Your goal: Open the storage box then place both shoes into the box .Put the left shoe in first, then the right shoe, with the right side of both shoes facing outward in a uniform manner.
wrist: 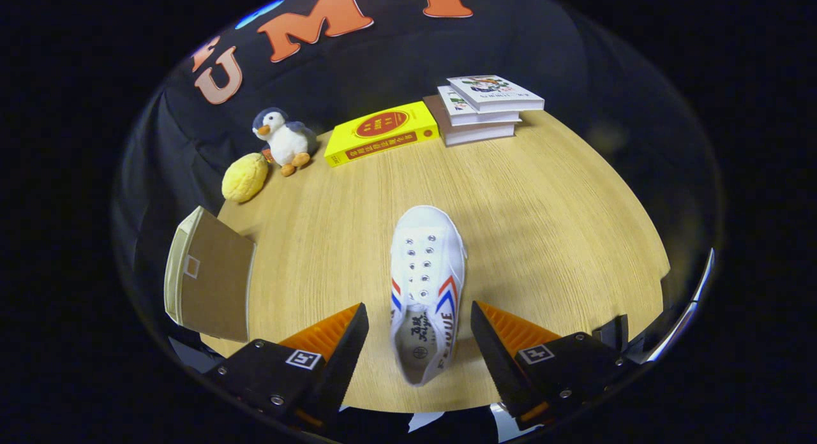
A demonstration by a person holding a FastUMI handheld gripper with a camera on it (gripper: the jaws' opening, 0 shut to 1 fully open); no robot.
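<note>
A: Pale wood-grain surface (542, 195), rounded at the far end, dark cloth wall behind it. What's on it?

B: At the far side, a stack of books (485, 109), a yellow book (380, 134) lying flat beside it, then a plush penguin (285, 140) and a yellow squashy toy (245, 177) near the edge. Off to the left of the fingers stands the storage box (210, 275), its brown flap up, so I judge it open; I can't see inside it.

A: And the shoe?

B: One white canvas shoe (426, 284) with red and blue stripes on its sides, lying sole down, toe pointing away, heel toward the camera. Whether it's the left or the right one I can't tell for sure.

A: What is the gripper (419, 332) doing?

B: Its fingers are spread wide, one on either side of the heel end, neither touching the shoe. Nothing is held.

A: How will it handle?

B: Light, I'd say, and soft in the upper. The canvas will give under pressure, while the rubber sole edge and heel counter look stiffer. I'd close across the heel or the sides around the collar, low enough to catch the sole, so it doesn't fold or swing toe-down when lifted.

A: Slippery?

B: Probably not; cloth and rubber should grip well.
</note>
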